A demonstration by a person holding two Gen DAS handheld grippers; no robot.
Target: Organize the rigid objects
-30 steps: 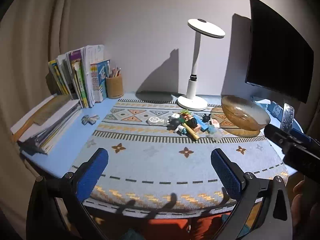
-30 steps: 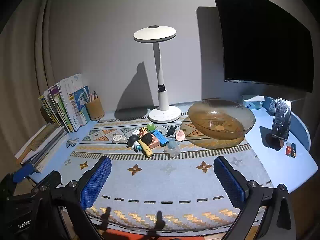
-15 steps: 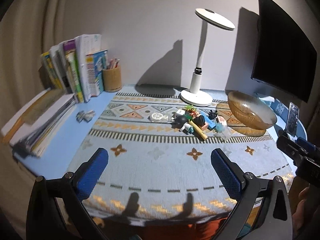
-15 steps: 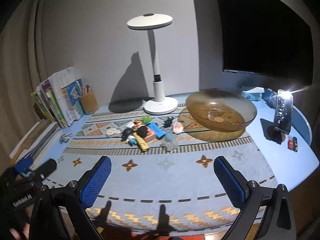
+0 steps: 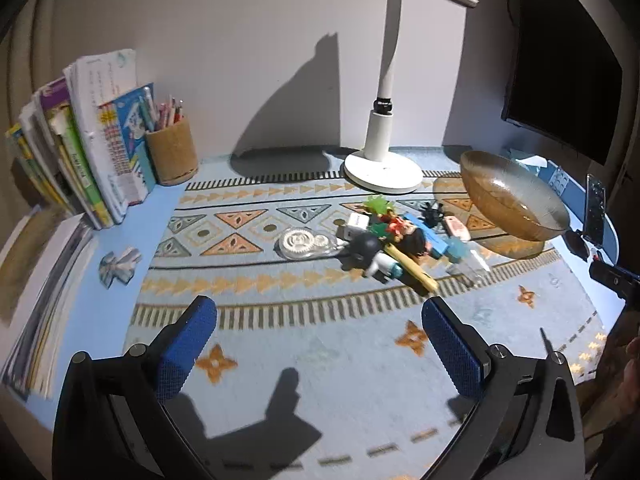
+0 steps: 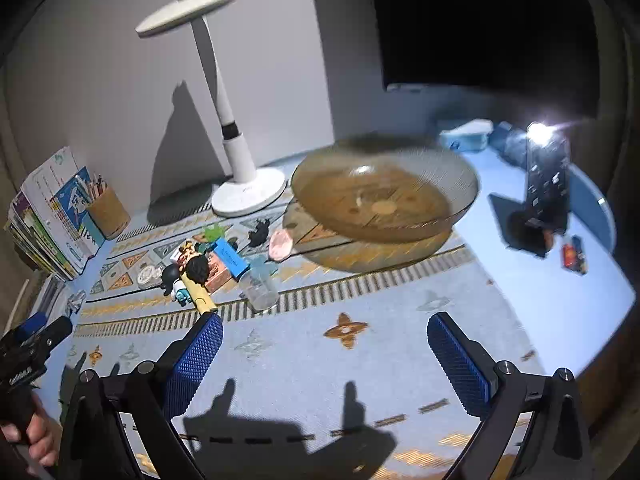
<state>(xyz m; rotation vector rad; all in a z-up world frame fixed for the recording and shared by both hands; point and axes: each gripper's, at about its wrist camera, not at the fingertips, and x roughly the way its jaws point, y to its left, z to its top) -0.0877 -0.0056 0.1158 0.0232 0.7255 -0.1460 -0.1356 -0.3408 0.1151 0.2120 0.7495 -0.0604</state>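
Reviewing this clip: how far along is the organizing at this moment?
Nothing looks done: the amber bowl holds no items. Nothing is in hand: the left gripper and right gripper are open above the mat. Left: the whole toy pile, lying beside the bowl.

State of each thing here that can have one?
left gripper: open, empty
right gripper: open, empty
amber bowl: upright, nothing in it
desk lamp: upright
clear cup: tipped on its side
phone: propped on stand
pencil holder: upright, filled
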